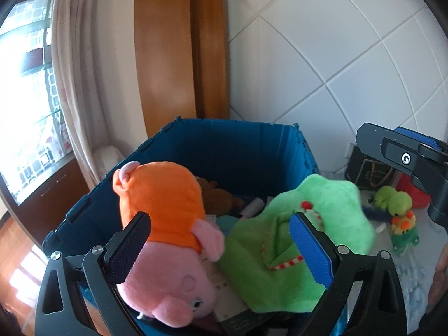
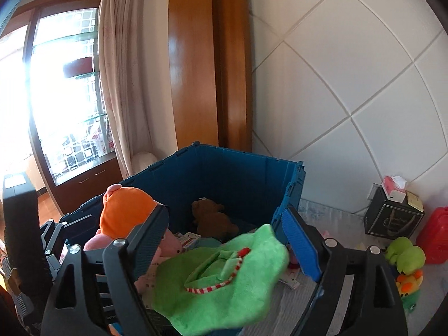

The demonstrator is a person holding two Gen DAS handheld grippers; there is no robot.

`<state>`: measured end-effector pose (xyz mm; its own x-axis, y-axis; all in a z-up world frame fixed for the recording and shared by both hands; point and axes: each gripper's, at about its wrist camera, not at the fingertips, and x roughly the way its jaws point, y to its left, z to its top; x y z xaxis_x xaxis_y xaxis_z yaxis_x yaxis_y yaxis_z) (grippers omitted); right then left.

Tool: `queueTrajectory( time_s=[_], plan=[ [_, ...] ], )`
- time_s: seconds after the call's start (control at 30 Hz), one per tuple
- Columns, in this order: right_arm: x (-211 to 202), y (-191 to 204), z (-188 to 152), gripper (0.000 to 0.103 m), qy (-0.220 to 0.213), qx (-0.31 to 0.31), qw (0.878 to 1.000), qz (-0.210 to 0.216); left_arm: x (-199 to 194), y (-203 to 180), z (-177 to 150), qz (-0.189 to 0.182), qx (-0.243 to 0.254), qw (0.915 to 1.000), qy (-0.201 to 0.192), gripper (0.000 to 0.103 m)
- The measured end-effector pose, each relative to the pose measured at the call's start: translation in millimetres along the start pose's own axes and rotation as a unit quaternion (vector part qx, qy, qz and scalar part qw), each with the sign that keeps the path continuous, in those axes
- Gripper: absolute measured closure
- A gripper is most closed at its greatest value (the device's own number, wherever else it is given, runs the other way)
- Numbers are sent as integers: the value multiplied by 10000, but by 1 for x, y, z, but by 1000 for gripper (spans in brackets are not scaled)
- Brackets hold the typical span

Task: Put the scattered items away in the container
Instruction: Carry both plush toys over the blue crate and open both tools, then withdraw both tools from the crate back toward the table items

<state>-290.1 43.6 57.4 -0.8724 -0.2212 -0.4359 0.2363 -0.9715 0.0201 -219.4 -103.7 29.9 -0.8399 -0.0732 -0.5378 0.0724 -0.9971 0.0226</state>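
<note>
A blue crate (image 1: 238, 151) (image 2: 238, 179) stands by the wall with a brown teddy (image 2: 211, 218) and small items inside. A pink pig plush in an orange dress (image 1: 165, 224) (image 2: 123, 212) lies over its near edge between my left gripper's (image 1: 221, 235) wide-open fingers, touching the left finger (image 1: 131, 249). A green plush cloth with red-white trim (image 1: 302, 240) (image 2: 224, 277) drapes over the crate's near rim, between my right gripper's (image 2: 224, 238) open fingers. Neither gripper grips anything. The right gripper's body also shows in the left wrist view (image 1: 406, 159).
On the white bed surface (image 2: 336, 218) right of the crate lie a green frog plush (image 2: 406, 254) (image 1: 392, 200), a small orange-green duck toy (image 2: 408, 280), a red container (image 2: 436, 238) and a black box (image 2: 392, 218) with tissues. Curtain and wooden panel stand behind.
</note>
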Motion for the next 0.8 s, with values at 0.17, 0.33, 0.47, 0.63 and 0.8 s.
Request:
queueTrajectory(
  time_s=[0.17, 0.33, 0.47, 0.63, 0.8],
  plan=[
    [-22, -32, -12, 4, -85, 86, 9998, -129, -13, -40, -1, -55, 81, 9999, -64, 2],
    [-44, -77, -28, 0, -118, 294, 9988, -374, -17, -81, -1, -125, 175, 9997, -105, 2],
    [-64, -121, -45, 0, -128, 377, 9978, -524, -24, -129, -5, -235, 196, 9995, -125, 2],
    [-88, -183, -72, 0, -16, 475, 9961, -744, -23, -191, -11, -447, 180, 9988, 34, 2],
    [-110, -242, -100, 0, 108, 684, 9916, -1094, -5, -249, -25, -631, 421, 9963, 415, 2]
  ],
)
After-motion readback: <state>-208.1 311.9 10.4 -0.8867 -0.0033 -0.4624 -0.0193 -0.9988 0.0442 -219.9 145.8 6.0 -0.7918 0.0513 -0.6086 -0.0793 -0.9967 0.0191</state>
